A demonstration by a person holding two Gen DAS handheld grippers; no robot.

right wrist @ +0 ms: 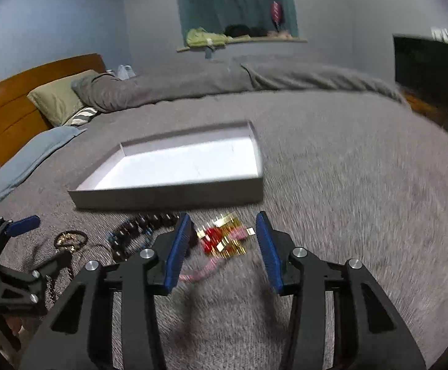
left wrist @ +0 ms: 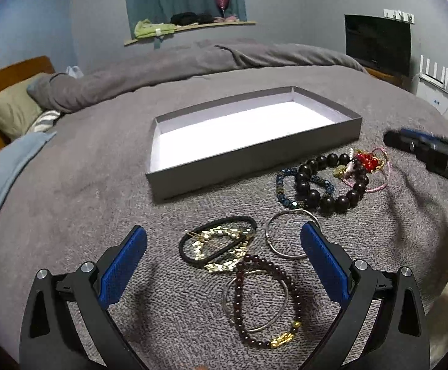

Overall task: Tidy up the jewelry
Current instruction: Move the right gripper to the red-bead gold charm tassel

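A shallow grey cardboard box (left wrist: 254, 151) with a white inside sits on the grey bed cover (left wrist: 69, 209), away from its edges. The jewelry lies on the cover just outside the box's near wall. The left claw (left wrist: 224, 246) stands wide apart above a black hair tie (left wrist: 190, 256) and dark red bead bracelet (left wrist: 239, 293). The right claw (right wrist: 224, 234) is apart, with a blurred red and gold charm bracelet (right wrist: 220, 240) between its pads, untouched.

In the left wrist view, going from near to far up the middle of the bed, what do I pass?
Dark red bead bracelet → black hair tie with the gold piece → grey box, nothing in it → rumpled grey duvet → window ledge with clothes.
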